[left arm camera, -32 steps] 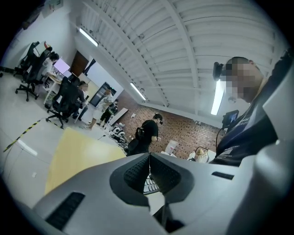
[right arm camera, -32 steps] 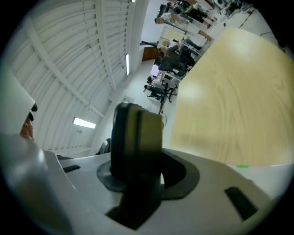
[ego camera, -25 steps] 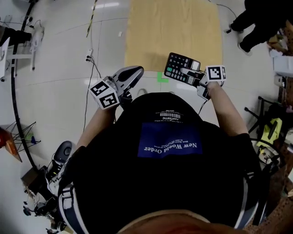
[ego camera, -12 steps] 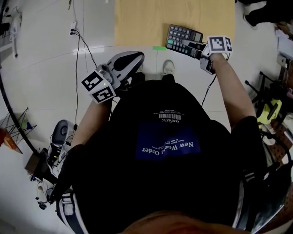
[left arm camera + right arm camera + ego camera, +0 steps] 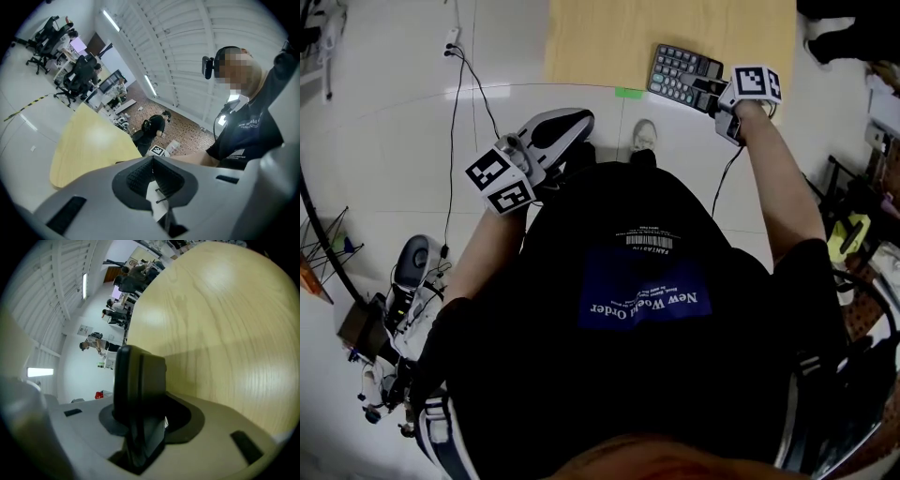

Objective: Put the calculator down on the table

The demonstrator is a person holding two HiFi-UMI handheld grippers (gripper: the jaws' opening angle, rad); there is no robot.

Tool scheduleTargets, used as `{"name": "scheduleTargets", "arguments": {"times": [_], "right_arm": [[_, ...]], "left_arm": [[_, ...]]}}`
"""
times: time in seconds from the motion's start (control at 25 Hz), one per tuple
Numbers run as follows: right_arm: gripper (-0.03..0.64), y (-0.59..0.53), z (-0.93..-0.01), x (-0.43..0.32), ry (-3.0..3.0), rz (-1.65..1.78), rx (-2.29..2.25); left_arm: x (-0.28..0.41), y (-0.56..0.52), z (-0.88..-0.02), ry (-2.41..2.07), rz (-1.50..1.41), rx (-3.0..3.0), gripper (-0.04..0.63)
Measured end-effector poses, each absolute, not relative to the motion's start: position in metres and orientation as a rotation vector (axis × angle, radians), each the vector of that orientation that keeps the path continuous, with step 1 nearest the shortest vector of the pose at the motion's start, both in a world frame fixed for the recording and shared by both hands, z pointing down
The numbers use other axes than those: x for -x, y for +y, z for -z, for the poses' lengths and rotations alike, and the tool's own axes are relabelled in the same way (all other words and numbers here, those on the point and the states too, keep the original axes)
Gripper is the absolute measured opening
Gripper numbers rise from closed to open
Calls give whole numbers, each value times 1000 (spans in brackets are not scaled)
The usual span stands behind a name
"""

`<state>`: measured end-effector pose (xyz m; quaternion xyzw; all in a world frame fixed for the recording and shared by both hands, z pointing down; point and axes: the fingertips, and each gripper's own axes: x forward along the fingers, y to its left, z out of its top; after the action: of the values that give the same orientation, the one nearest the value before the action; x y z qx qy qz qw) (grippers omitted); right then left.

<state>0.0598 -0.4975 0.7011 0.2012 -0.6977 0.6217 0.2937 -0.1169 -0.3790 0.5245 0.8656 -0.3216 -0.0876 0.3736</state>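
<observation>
Plainly, the right gripper [image 5: 705, 87] was clamped on the calculator [image 5: 682, 73], its two jaws pressed against the near end of the dark body. In the right gripper view the calculator [image 5: 139, 373] stood edge-on between the pads, rising out of the right gripper [image 5: 144, 417] with the pale wooden table [image 5: 225, 324] spread out beyond it. From the head view the calculator lay keys-up over the near right part of the table [image 5: 600, 37], close to the front edge, tilted a little askew to that edge. Whether its underside was resting on the wood or hanging just above it could not be told. The square-marked cube [image 5: 757, 82] of that gripper sat just right of the calculator, above the person's outstretched right forearm. The left gripper [image 5: 584, 118] was held well apart from the table, low in front of the person's black shirt [image 5: 647, 309] and over the white floor [image 5: 394, 141]. In the left gripper view its ribbed pads met at the tips, so the left gripper [image 5: 152, 158] was closed with nothing caught in it. A small green tape mark [image 5: 628, 92] sat on the floor at the table's front edge, and a cable [image 5: 455, 103] trailed across the floor to the left.
</observation>
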Motion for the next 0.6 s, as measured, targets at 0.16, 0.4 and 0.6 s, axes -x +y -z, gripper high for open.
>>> {"name": "scheduleTargets", "arguments": {"times": [0.16,0.4,0.6], "right_arm": [[151,-498,-709,-58,-1795,-1656,-582],[273,-500,-711,-58,-1752,-1617,-638],[319,-508,-715,-65,-1739,-1507,-707]], "left_arm": [[126,-370,-525,-836,233,-2214,8],[129,-364,-527,-845,248,-2196,8],[125,-362,-531,-832,240,-2193,8]]}}
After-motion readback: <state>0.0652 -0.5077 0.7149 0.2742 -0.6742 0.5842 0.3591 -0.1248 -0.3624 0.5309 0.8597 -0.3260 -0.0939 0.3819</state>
